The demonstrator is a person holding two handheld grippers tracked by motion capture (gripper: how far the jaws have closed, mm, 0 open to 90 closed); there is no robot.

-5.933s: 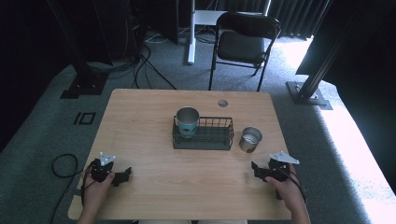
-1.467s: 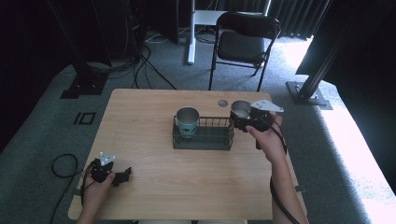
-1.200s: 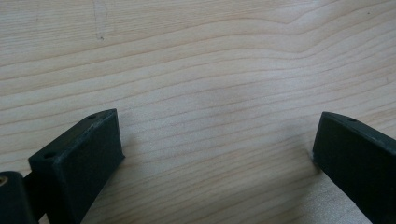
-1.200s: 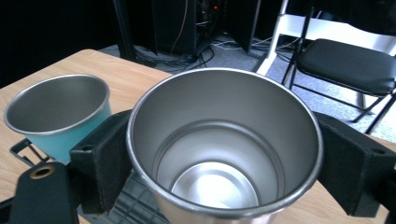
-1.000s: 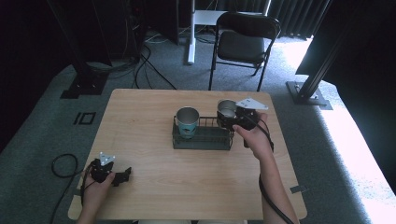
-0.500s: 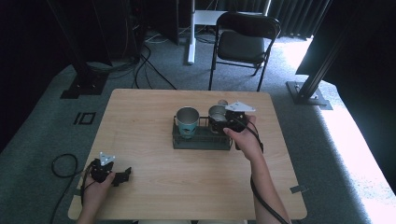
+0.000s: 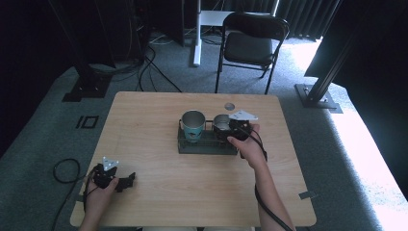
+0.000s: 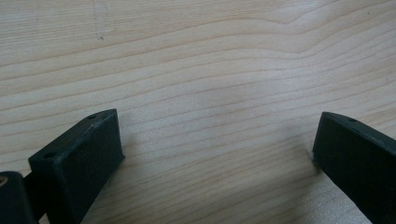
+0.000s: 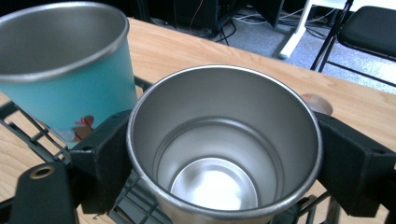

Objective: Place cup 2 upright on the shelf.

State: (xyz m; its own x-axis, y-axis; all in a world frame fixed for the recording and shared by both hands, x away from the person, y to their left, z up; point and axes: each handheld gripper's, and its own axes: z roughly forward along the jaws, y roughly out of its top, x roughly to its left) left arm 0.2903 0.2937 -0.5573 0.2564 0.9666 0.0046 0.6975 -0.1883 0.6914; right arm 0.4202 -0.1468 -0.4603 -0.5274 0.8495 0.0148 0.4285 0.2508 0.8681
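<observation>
A light wooden table with rounded corners carries a dark wire rack near its middle. Just beyond the rack, toward the far edge, a small round grey disc sits in the tabletop. The left gripper rests on the wood, well apart from the rack, near the front left corner.
</observation>
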